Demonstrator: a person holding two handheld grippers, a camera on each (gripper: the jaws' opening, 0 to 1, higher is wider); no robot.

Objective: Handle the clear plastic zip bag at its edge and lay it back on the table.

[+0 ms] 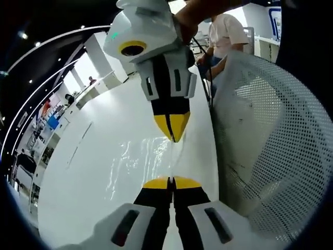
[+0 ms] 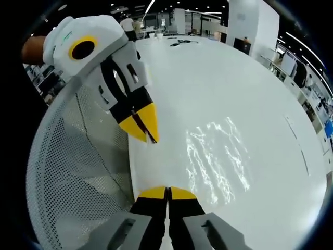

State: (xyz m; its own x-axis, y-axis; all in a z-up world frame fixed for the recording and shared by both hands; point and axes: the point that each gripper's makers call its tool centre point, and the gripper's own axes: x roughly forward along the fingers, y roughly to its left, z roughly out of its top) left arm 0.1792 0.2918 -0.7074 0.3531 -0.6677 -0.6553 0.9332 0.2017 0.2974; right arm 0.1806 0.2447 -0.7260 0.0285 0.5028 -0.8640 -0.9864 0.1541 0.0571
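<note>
- In the left gripper view, the white table (image 1: 104,156) spreads to the left, with desks and a few people far off along the room's edge.
- The clear plastic zip bag (image 1: 136,166) lies out over the table, showing mostly as wrinkled glints; one edge runs as a thin line between my two tools.
- My left gripper (image 1: 171,183) rises from the bottom of this view with its yellow tips clenched together on the near end of that bag edge.
- My right gripper (image 1: 173,130) comes down from the top, its yellow tips pinched to a point on the far end of the same edge.
- To the right stands a white mesh chair back (image 1: 270,135), with a seated person (image 1: 225,36) behind it.
- In the right gripper view, the mesh chair back (image 2: 73,172) sits on the left, beside the table rim (image 2: 132,172).
- My left gripper (image 2: 145,133) reaches in from the upper left, tips closed at the bag's edge.
- My right gripper (image 2: 167,191) is clenched at the bottom centre, gripping the bag's edge.
- The bag (image 2: 216,159) glints on the table to the right.
</note>
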